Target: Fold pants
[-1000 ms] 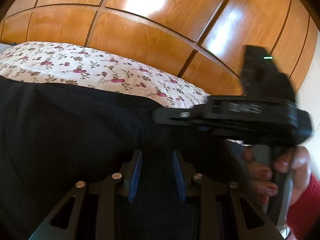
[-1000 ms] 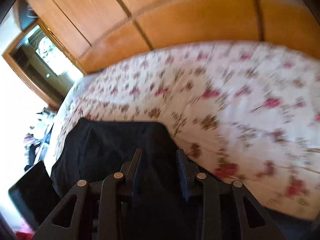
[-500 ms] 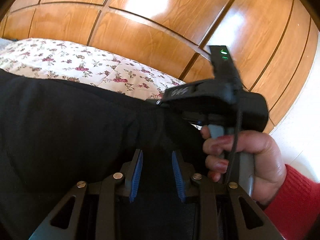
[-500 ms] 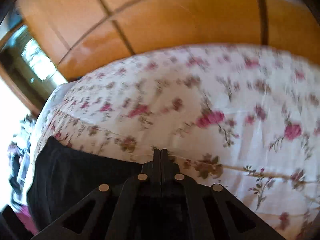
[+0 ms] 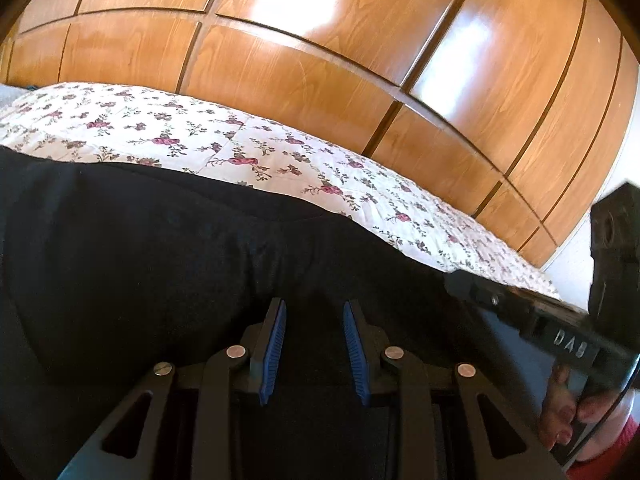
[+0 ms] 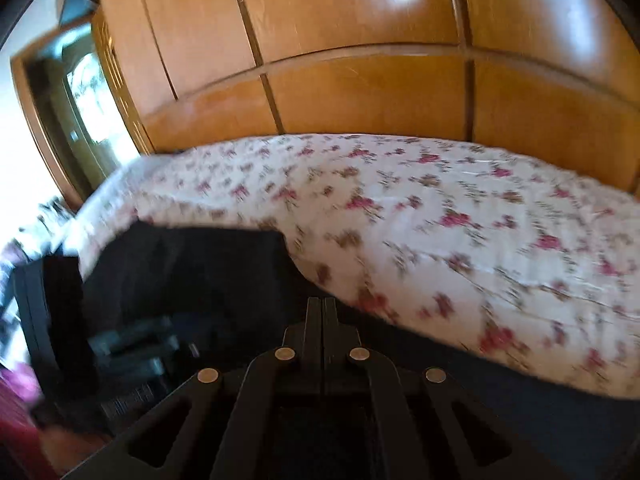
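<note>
Black pants [image 5: 160,264] lie spread over a floral bedspread [image 5: 240,148]. My left gripper [image 5: 314,320] hovers low over the pants. Its blue pads [image 5: 276,344] stand apart with their inner faces bare, so it is open. In the left wrist view my right gripper [image 5: 454,280] comes in from the right, held by a hand in a red sleeve, its tip at the pants' right edge. In its own blurred view the right gripper [image 6: 322,304] is shut, fingers pressed flat together over the pants [image 6: 192,276]. No cloth shows between them.
Glossy wooden wardrobe doors [image 5: 320,52] stand close behind the bed. A doorway with a bright window [image 6: 80,120] is at the left in the right wrist view. A dark flat object [image 6: 36,312] stands beyond the bed's left edge.
The right gripper's jaws have closed. It swung off the pants, out over the bedspread, and now sits at the pants' right edge. The left gripper has stayed put.
</note>
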A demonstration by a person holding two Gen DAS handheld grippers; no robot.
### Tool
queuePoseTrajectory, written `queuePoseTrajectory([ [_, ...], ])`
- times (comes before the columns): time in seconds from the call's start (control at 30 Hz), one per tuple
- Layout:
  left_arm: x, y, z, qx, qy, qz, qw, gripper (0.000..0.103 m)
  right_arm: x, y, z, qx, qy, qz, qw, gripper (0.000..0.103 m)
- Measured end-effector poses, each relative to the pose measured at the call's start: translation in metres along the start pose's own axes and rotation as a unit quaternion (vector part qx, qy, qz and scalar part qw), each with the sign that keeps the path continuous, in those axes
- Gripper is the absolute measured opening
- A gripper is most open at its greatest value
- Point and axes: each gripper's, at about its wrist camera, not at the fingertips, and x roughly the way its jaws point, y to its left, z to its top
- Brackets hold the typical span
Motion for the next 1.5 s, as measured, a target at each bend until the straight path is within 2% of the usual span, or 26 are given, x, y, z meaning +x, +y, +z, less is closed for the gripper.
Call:
queuePoseTrajectory([
  [0.1,0.001,-0.004,0.001,0.008,0.004,0.014,0.9999,0.030,0.010,-0.025,-0.007,0.042,0.016,-0.046,0.998,0.001],
  [0.13,0.001,-0.005,0.001,0.010,0.006,0.018,0.9998,0.030,0.020,-0.033,-0.007,0.060,0.027,-0.042,0.997,0.001],
  [0.2,-0.001,-0.007,0.000,0.013,0.007,0.027,0.9995,0.030,0.024,-0.041,-0.008,0.081,0.022,-0.027,0.996,0.001],
  [0.37,-0.003,-0.007,-0.001,0.009,0.004,0.044,0.9990,0.030,0.020,-0.041,-0.008,0.080,0.014,-0.032,0.996,0.001],
  [0.53,-0.008,-0.007,-0.004,0.008,0.002,0.050,0.9987,0.030,-0.009,-0.040,-0.030,0.101,0.004,-0.032,0.994,0.001],
  [0.67,-0.012,-0.011,-0.011,0.020,-0.004,0.062,0.9979,0.030,-0.027,-0.022,-0.050,0.054,0.009,-0.054,0.997,0.001],
  [0.77,-0.017,-0.015,-0.018,0.033,-0.013,0.072,0.9968,0.030,-0.048,-0.024,-0.064,0.043,0.008,-0.065,0.997,0.001],
  [1.07,-0.020,-0.026,-0.023,0.057,-0.007,0.110,0.9922,0.031,-0.090,-0.051,-0.100,0.090,0.008,-0.077,0.993,0.002],
  [1.2,-0.030,-0.036,-0.024,0.047,0.004,0.124,0.9912,0.032,-0.096,-0.053,-0.105,0.106,0.009,-0.075,0.992,0.002],
  [1.27,-0.039,-0.043,-0.030,0.036,0.001,0.100,0.9943,0.032,-0.101,-0.053,-0.107,0.114,0.011,-0.074,0.991,0.006],
  [1.33,-0.045,-0.056,-0.039,0.048,-0.002,0.080,0.9956,0.032,-0.109,-0.056,-0.110,0.128,0.007,-0.066,0.990,0.016],
  [1.4,-0.048,-0.070,-0.050,0.083,-0.005,0.075,0.9938,0.033,-0.121,-0.061,-0.114,0.142,-0.007,-0.070,0.987,0.024],
  [1.5,-0.041,-0.087,-0.066,0.143,0.003,0.081,0.9864,0.041,-0.143,-0.075,-0.118,0.163,-0.032,-0.107,0.980,0.025],
])
